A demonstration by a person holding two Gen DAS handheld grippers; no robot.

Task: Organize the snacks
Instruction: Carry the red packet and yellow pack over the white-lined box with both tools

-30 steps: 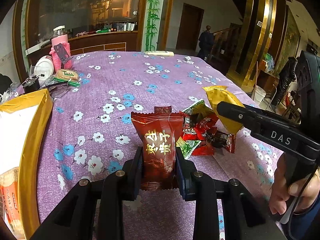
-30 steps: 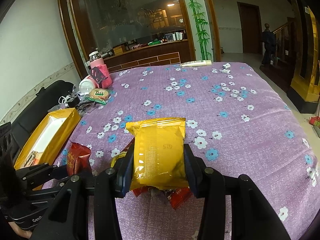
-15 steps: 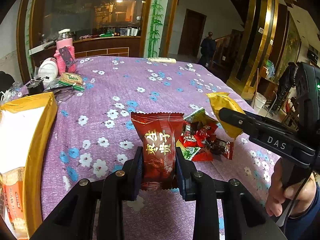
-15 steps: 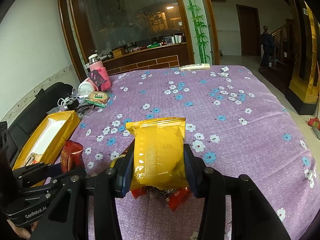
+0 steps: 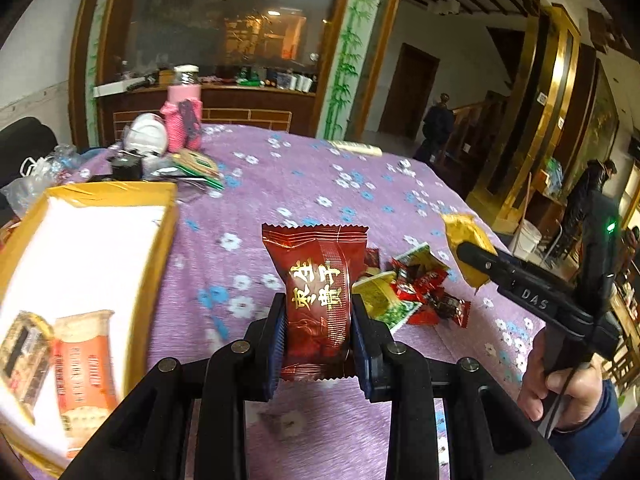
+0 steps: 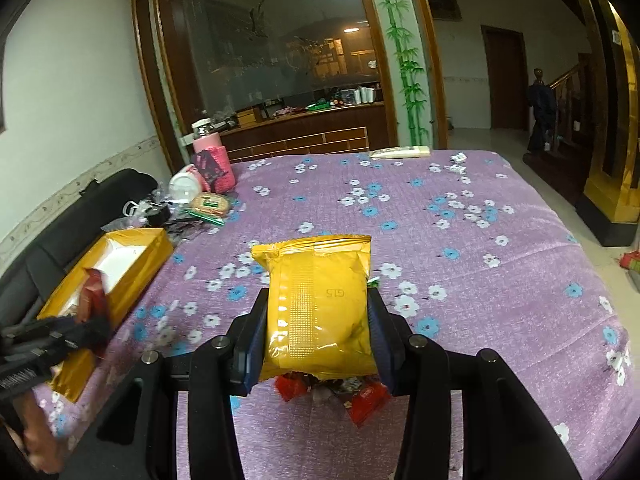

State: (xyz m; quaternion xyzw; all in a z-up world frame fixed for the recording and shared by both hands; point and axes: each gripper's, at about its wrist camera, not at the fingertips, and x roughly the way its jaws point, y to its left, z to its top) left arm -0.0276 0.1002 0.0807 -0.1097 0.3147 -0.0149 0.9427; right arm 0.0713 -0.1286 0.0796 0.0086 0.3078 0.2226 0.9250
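The left gripper (image 5: 318,344) has its jaws clamped on a dark red snack packet (image 5: 318,288) with gold lettering, held upright above the purple flowered cloth (image 5: 320,188) that covers the desk. The packet's crimped top edge stands clear above the jaws and its lower edge pokes out below them.

To the left of it lies an open yellow box (image 5: 160,236) with a white inside. An orange packet (image 5: 84,376) and another wrapped packet (image 5: 24,356) already lie near its close end; both are blurred, so their print is unreadable.

The right gripper (image 6: 318,344) has its jaws clamped on a yellow snack packet (image 6: 320,300), also upright, its sealed top edge uppermost. Seen from the left wrist camera, this gripper reaches in from the right with a hand (image 5: 560,384) and a blue sleeve (image 5: 592,440) under it.

Between the 2 grippers, on the cloth, sits a small heap of loose snacks (image 5: 416,292): red wrappers mixed with green and yellow ones. In the right wrist view, part of this heap shows just below the yellow packet.

At the far left corner of the desk stand a pink-covered jar (image 6: 212,160), a white round thing (image 6: 185,186) and a round wrapped biscuit (image 6: 211,203) among some clear plastic clutter. A pale tube (image 6: 400,153) lies at the far edge of the desk.
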